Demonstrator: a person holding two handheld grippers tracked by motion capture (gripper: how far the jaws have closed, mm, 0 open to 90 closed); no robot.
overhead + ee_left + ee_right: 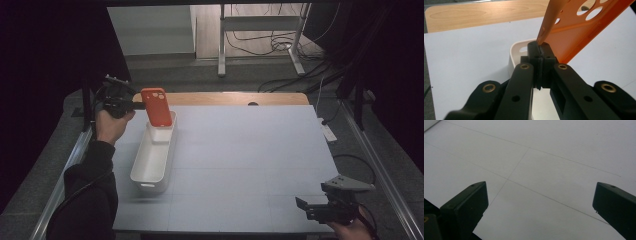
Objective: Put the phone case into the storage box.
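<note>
Left tongs (540, 50) pinch the orange phone case (156, 106) edge; right tongs (540, 202) gape wide, empty.

orange phone case (584, 30) cut off at top edge, white bin (517, 53) mostly hidden

A white mat (240, 160) covers the wooden table (225, 98); behind stands what seems a metal frame (260, 22) amid cables (280, 45).

a lab or test room set up for recording, not a home. the bench (240, 150) wears a plain white sheet over a wooden top, with metal rails (385, 155) along both sides and dark curtains (45, 55) around it. behind, loose cables (260, 42) trail over a bare floor by a metal-legged stand (260, 25).
</note>
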